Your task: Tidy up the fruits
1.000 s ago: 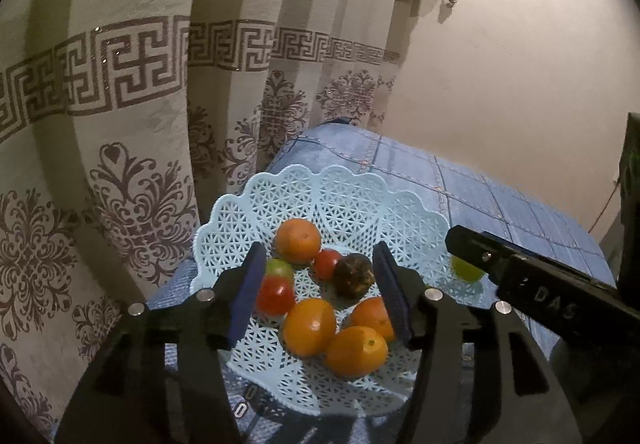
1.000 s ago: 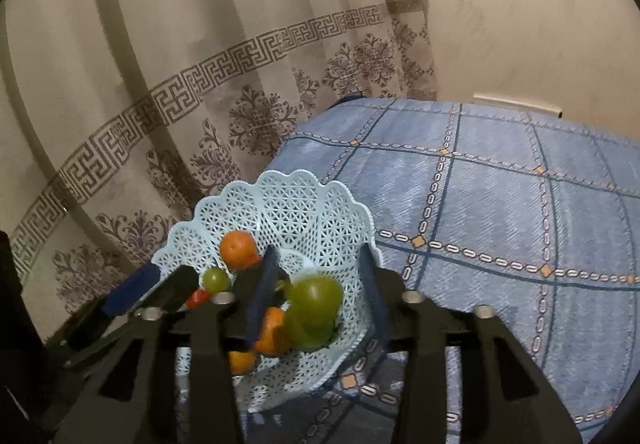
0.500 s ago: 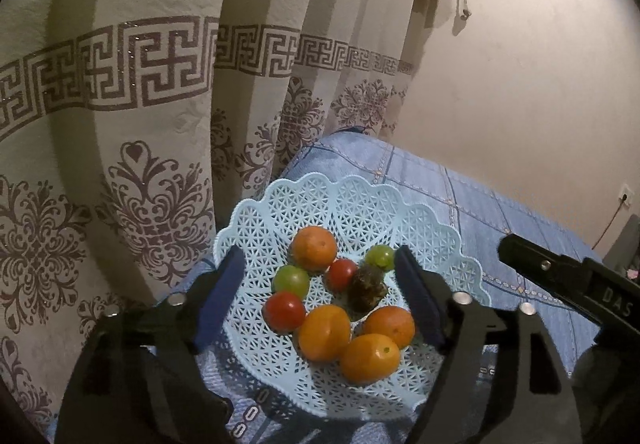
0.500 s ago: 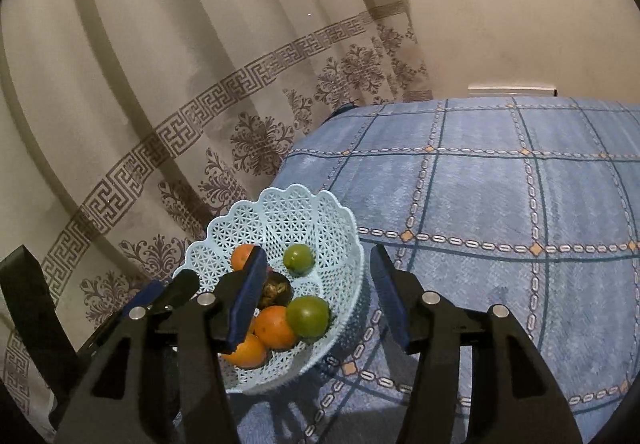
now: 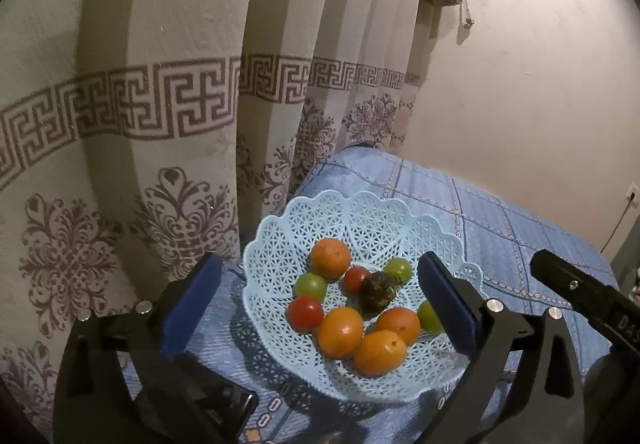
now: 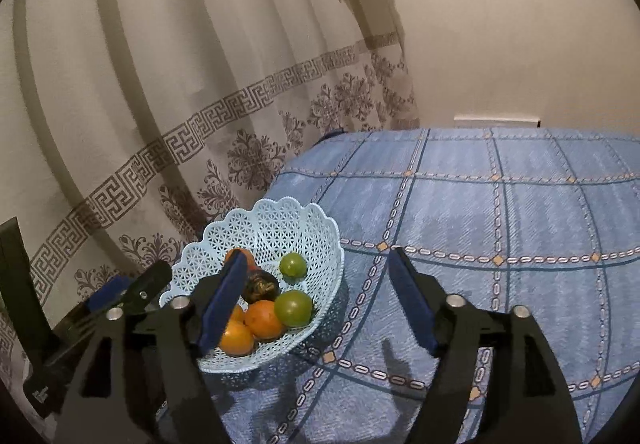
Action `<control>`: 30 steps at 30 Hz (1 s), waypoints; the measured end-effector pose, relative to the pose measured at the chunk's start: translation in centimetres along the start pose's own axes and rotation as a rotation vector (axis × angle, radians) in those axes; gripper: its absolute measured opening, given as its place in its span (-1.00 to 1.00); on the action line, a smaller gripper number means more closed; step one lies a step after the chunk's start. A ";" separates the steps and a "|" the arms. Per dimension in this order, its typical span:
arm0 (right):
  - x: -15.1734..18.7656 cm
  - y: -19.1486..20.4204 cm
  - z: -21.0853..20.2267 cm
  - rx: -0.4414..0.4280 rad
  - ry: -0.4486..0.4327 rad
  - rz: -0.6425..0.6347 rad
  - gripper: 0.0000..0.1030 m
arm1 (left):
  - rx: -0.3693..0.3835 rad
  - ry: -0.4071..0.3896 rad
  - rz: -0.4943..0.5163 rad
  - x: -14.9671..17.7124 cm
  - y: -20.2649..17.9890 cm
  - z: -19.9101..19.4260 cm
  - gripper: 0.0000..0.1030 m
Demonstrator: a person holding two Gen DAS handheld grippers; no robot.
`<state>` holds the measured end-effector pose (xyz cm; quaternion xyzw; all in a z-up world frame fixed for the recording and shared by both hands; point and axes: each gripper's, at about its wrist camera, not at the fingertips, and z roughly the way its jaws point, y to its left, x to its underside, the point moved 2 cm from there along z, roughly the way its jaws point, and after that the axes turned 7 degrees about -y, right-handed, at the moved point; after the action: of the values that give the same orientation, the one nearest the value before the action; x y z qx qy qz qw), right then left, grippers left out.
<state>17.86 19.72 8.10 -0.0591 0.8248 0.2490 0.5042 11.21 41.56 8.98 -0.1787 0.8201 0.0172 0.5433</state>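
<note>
Fruits heaped in the pale-blue lattice plastic basket (image 5: 280,244) could roll if either wide-open, empty gripper, left gripper (image 5: 316,304) or right gripper (image 6: 316,304), bumps its rim.

fruits (image 5: 352,308) in basket (image 5: 276,244) — basket on bedspread (image 6: 500,228)

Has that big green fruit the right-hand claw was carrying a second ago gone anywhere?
Yes. It left the right gripper, whose jaws are now open and empty, and lies in the basket, beside an orange: the green fruit.

A home bedroom: a bed under a blue checked bedspread (image 6: 500,211), a patterned curtain (image 5: 160,103) hanging just beside it.
</note>
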 end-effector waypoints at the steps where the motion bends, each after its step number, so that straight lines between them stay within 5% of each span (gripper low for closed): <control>1: 0.0 -0.1 -0.4 0.001 -0.012 -0.002 0.59 | -0.001 -0.004 0.005 0.0 0.0 -0.3 0.94; 17: 0.3 0.2 -3.4 0.022 -0.061 -0.081 0.90 | -0.076 -0.097 0.134 -1.0 -2.1 -5.2 0.94; 30: 1.7 1.6 -3.5 0.027 -0.019 -0.201 0.90 | -0.148 -0.109 0.213 -0.1 -2.8 -6.6 0.94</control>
<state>13.69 19.71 8.43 -0.1321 0.8133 0.1865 0.5351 6.29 37.51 12.24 -0.1289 0.8001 0.1447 0.5676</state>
